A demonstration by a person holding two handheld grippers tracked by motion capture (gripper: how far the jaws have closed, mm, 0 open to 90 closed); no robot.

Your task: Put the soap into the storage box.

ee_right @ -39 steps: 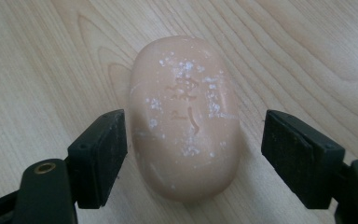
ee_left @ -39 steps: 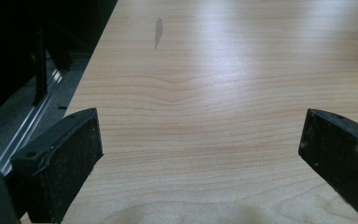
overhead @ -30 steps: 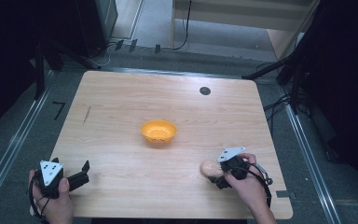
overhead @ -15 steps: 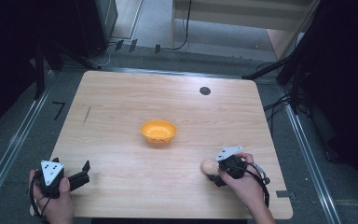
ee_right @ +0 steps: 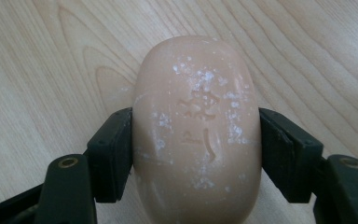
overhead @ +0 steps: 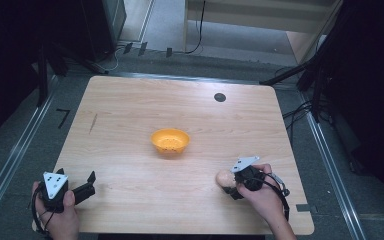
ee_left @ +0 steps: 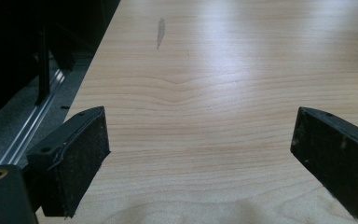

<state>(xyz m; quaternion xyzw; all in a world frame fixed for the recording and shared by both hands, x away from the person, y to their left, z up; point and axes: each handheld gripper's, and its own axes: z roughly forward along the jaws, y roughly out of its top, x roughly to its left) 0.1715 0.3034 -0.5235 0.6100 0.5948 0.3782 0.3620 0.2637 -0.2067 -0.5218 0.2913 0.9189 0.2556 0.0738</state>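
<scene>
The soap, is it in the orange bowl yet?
Not yet. The right gripper has just closed its jaws on the soap, which lies on the table. The orange bowl looks empty. Probably lifting and dropping it in remain. The left gripper waits open.

The task's thing is a smooth, rounded bar of pale peach soap. It is shaped like a long oval pebble. Its top has a small stamped mark pressed into it, and little white flecks are sprinkled over that face. The soap lies flat on the light wooden table, near the table's front right corner. Two black pads touch its long sides, one on each side. An orange bowl sits well apart from it, near the middle of the table.
</scene>
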